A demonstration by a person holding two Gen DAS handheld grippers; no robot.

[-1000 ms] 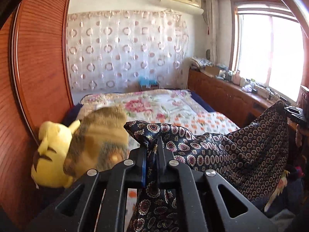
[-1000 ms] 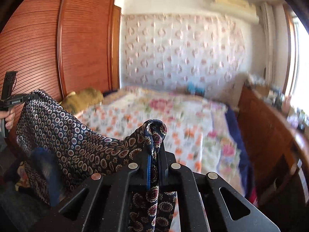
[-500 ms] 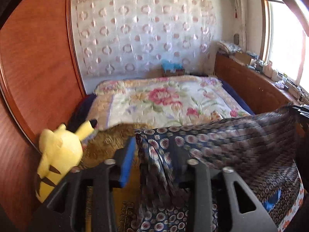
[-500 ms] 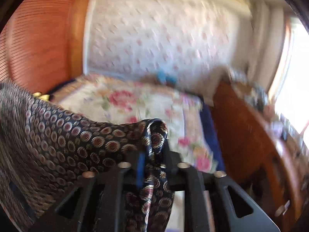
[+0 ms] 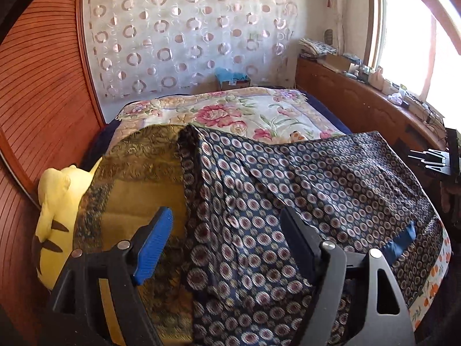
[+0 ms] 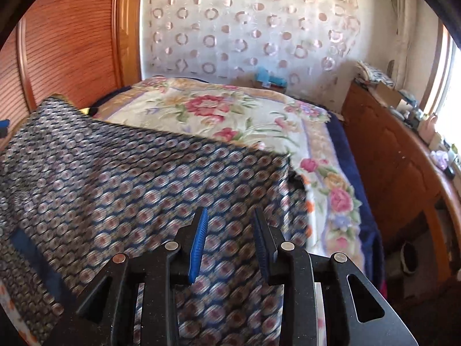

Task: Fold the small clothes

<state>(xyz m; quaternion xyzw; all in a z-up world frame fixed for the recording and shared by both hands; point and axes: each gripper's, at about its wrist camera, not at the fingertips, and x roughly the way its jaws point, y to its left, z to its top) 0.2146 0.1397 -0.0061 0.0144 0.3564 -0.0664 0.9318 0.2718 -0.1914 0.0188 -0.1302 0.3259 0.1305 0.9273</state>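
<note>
A navy garment with a small ring pattern point(image 5: 317, 190) lies spread over the near end of the bed. It partly drapes a golden-brown cushion point(image 5: 135, 178). My left gripper point(image 5: 226, 213) hovers over the garment's left part. Its jaws are opening wide, with cloth below them and neither blue pad pressing on it. In the right wrist view the same garment point(image 6: 129, 178) stretches away to the left. My right gripper point(image 6: 230, 212) stands open just above its right edge, gripping nothing.
A yellow plush toy point(image 5: 57, 210) leans beside the cushion against the wooden wardrobe point(image 5: 37, 86). The floral bedspread point(image 6: 230, 115) runs back to a curtained wall. A low wooden cabinet point(image 6: 389, 150) with clutter lines the window side.
Both grippers came down toward the bed and opened, letting go of the garment's bunched corners. The cloth, hanging between them before, now lies flat on the bed.
</note>
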